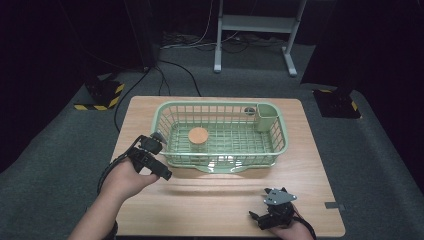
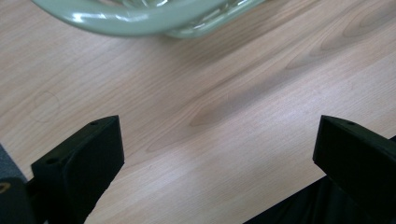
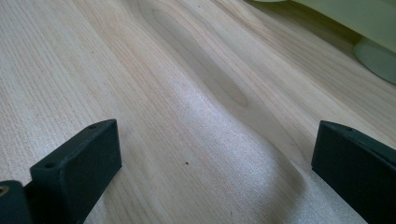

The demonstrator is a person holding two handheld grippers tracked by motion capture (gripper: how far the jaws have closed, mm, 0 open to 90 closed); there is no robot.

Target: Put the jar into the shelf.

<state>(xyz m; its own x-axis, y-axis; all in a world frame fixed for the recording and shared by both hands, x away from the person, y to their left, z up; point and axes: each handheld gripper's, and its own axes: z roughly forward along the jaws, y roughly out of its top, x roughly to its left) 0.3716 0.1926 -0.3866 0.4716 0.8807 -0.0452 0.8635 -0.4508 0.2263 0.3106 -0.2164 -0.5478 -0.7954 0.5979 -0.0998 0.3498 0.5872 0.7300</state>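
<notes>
A pale green wire basket [image 1: 220, 131] sits on the wooden table [image 1: 300, 165], toward its far half, with its long side facing the person. Inside it, left of centre, stands a jar with a round cork lid [image 1: 198, 135], upright on the basket floor and touching no gripper. A small green cup compartment [image 1: 267, 116] hangs in the basket's far right corner, and a dark round object [image 1: 249, 110] lies just beside it; what it is cannot be told. The left gripper [image 1: 158, 137] is held in the left hand [image 1: 127, 177] just outside the basket's near left corner, close to its rim. In the left gripper view its 2 black jaws stand wide apart with bare wood between them, and the basket's rounded green rim [image 2: 135, 16] runs across the top of that view. The right gripper [image 1: 272, 191] rests low near the table's near edge, well apart from the basket, held by the right hand [image 1: 290, 231]. In the right gripper view its jaws are likewise spread, holding nothing, over bare wood grain, with a pale green edge of the basket [image 3: 369, 28] at the upper right.
</notes>
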